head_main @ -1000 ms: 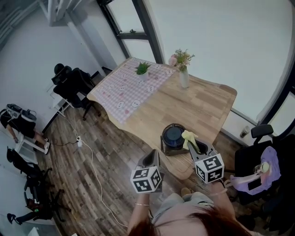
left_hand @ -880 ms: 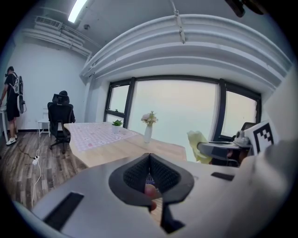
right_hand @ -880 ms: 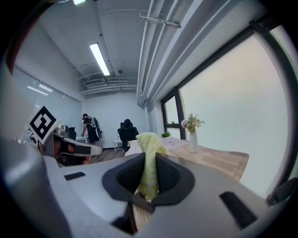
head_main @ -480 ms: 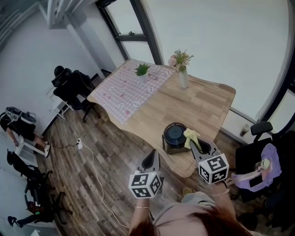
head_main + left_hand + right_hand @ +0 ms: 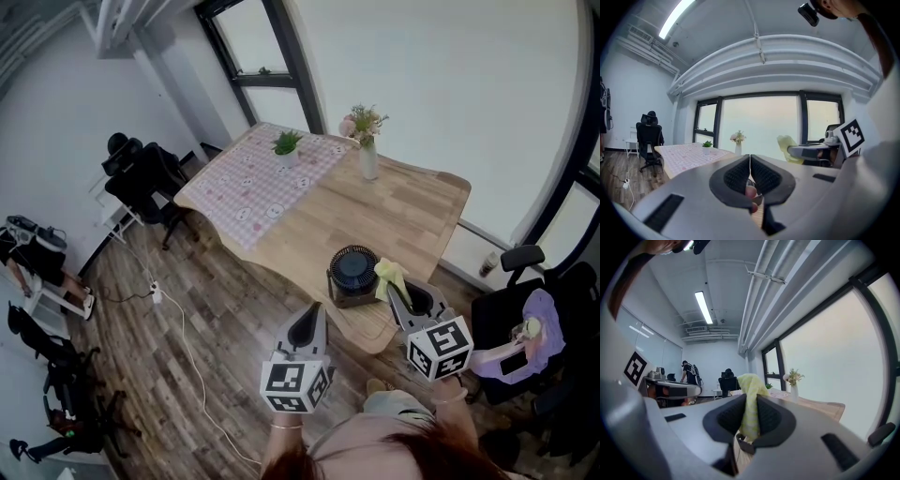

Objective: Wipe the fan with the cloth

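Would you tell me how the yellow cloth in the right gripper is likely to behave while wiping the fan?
Probably floppy: the yellow cloth bunches and folds where the right gripper pinches it. Likely light, since its free end stands up beyond the jaws unsupported. It should drape over the fan rather than push it.

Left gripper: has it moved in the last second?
Yes, slightly. In the head view the left gripper has drawn back a little from the fan, towards the person.
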Action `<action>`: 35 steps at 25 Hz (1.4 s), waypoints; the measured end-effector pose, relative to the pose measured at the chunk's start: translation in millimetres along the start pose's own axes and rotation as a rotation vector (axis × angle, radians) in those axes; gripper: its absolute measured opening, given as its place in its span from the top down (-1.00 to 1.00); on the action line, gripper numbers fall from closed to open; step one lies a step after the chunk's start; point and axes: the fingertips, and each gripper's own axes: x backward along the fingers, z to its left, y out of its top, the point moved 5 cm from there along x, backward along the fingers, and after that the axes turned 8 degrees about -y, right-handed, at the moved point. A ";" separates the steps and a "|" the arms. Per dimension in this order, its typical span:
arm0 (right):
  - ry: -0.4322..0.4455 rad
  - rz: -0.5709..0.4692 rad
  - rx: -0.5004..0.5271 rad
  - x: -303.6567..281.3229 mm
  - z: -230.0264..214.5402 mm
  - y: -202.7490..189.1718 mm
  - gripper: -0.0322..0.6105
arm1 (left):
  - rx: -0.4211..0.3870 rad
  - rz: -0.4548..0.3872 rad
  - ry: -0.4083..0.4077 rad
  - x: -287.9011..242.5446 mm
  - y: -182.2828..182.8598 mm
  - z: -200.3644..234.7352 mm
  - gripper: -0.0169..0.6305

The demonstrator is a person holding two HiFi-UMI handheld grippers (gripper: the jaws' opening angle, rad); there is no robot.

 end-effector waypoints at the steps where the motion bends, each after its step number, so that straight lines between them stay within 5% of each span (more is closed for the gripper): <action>1: 0.001 -0.007 -0.003 3.4 1.9 3.5 0.74 | -0.006 -0.008 -0.004 3.0 3.5 -1.7 0.91; 35: 0.000 -0.108 -0.040 91.8 41.1 20.8 0.74 | -0.019 -0.097 -0.022 83.7 8.3 -41.4 0.91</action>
